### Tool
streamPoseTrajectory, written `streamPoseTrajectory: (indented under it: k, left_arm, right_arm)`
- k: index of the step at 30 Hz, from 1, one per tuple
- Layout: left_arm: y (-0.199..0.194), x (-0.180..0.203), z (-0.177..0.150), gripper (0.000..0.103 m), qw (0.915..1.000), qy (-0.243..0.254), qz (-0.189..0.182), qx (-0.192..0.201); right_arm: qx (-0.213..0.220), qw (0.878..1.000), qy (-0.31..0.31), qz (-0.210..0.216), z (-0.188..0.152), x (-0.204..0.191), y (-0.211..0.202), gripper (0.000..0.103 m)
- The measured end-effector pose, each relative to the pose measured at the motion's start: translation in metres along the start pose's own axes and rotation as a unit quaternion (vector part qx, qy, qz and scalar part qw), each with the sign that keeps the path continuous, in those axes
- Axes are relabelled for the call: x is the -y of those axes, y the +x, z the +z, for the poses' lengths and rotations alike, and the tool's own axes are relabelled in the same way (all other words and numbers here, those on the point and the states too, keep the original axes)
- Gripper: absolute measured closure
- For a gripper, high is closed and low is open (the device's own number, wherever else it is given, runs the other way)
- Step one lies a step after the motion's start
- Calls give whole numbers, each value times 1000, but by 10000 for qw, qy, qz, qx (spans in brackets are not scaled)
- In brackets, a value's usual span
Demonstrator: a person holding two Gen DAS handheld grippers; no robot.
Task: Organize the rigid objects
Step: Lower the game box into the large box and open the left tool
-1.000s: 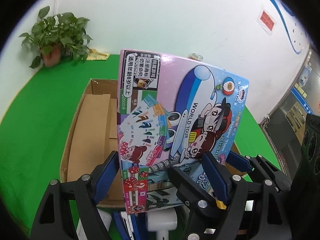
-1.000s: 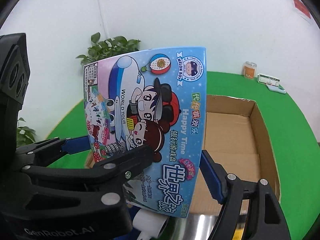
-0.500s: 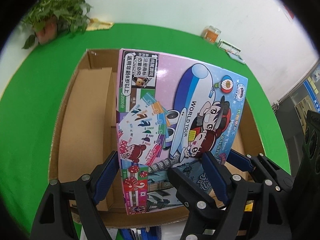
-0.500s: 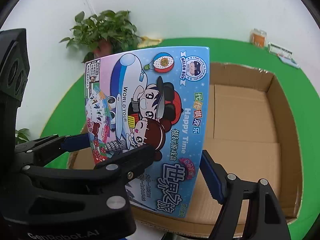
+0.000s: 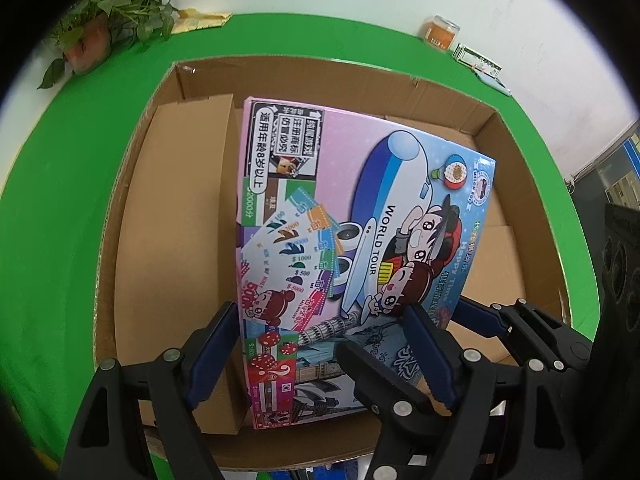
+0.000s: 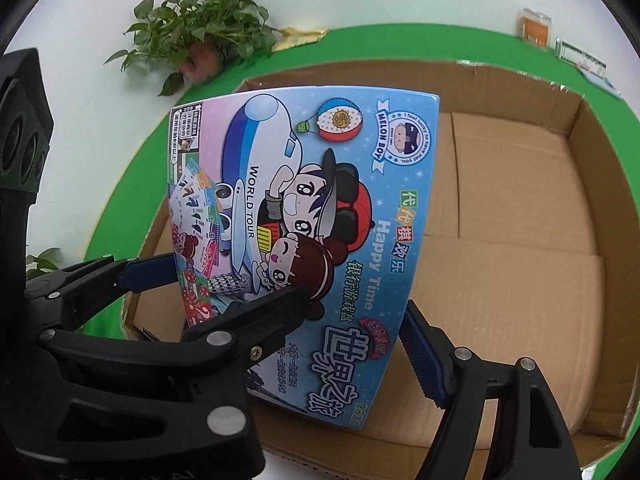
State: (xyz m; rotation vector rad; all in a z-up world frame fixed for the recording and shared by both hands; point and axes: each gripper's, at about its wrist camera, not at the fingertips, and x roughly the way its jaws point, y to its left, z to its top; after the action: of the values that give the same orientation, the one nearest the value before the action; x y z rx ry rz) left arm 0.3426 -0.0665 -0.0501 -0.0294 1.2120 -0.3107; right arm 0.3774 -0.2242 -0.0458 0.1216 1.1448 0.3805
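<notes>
On a green desk [image 5: 60, 200] against a white wall, we hold a board-game box [image 5: 360, 240] over the open cardboard carton [image 5: 132, 184], left tongs [image 5: 320, 344] and right tongs [image 6: 352, 308] both clamped on its near edge. We judge the placing step underway; next, lowering it flat beside the carton's brown inner box [image 5: 176, 240].

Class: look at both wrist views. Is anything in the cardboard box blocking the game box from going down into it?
Nothing visible blocks it. The game box, held by both tools, hangs over bare floor of the cardboard box; a plain carton lies alongside, left.
</notes>
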Motion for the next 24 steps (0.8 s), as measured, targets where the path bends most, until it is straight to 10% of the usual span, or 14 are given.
streamPoseTrajectory:
  k: [18,24]
  left_arm:
    - [4,-3,-3,27,9997,45,44,-226]
    - [-24,-6,-7,28,9994,78,102,310]
  right_arm:
    - [-459,9987,38,207,6,-2,49,29]
    - [-680,9975,104,134,4,3,67,44]
